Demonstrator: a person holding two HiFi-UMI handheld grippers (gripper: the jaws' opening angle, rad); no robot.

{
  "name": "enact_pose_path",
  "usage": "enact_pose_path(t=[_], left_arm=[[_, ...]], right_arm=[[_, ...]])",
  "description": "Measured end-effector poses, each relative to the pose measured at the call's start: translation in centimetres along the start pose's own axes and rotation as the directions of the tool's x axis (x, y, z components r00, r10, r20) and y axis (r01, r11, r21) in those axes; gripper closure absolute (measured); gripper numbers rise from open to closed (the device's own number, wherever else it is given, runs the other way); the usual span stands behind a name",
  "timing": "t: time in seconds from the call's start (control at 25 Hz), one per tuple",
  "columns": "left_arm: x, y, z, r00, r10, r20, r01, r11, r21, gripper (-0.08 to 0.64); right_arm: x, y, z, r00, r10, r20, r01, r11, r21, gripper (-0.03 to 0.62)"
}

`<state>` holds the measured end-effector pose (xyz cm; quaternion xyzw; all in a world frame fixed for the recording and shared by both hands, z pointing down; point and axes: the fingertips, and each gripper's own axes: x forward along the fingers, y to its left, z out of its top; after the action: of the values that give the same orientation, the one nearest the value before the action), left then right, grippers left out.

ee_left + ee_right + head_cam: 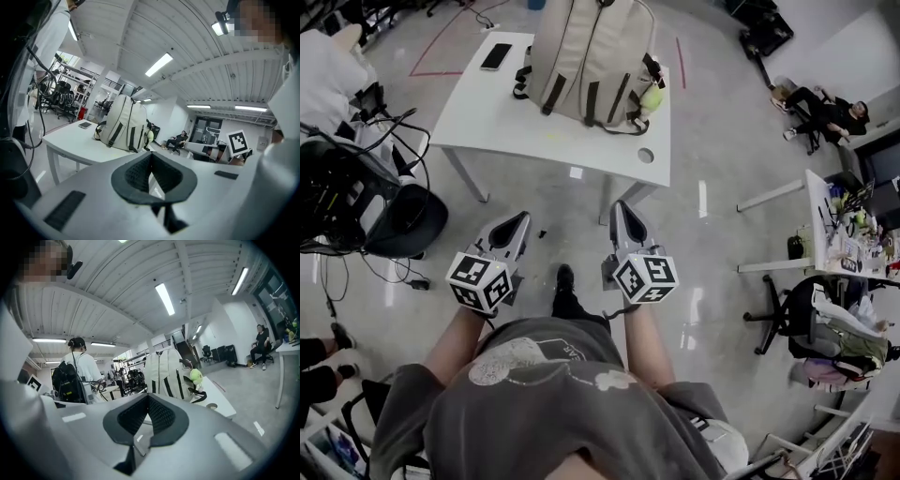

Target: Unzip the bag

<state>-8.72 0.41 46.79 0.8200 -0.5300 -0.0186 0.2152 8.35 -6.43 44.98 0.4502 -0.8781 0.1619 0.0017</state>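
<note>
Standing upright at the far edge of the white worktop [487, 112], the beige bag [591, 61] shows dark straps down its near face and a yellow-green soft toy [652, 97] hanging at its right side. A dark phone [496, 56] lies flat on the worktop, to the left of the bag and apart from it. Both tools are held low in front of the person's chest, over the floor and well short of the worktop. The left tool [520, 221] points towards the worktop with its jaws closed tip to tip and nothing between them; in the left gripper view the bag [123, 124] sits beyond the joined pads [136, 173], far off. The right tool [621, 206] is likewise closed and empty, and its own view shows the bag [168, 373] and the toy [195, 376] past its tip. In that view a person wearing a black backpack [77, 371] stands to the left. Another person [825, 112] sits on the floor at the room's far right.
</note>
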Motion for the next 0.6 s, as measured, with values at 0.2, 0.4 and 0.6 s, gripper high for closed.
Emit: enact_pose_path(t=[0.2,0.4,0.6], left_arm=[[4.3,0.2,1.3,0.999,0.032,-0.003,-0.032,0.999,0.002,0.554],[8.6,-0.7,2.2,0.999,0.044,-0.010,-0.044,0.999,0.018,0.554],[13.1,-1.6,3.5,0.999,0.036,-0.002,-0.036,0.997,0.063,0.554]], right_arm=[[2.8,-3.5,1.8,0.999,0.035,-0.008,-0.035,0.999,0.005,0.592],[4.3,-8.4,3.3,1.000,0.022,0.001,-0.022,0.999,0.038,0.592],[5.8,-12.3,4.1,1.000,0.028,-0.006,-0.028,0.999,0.044,0.592]])
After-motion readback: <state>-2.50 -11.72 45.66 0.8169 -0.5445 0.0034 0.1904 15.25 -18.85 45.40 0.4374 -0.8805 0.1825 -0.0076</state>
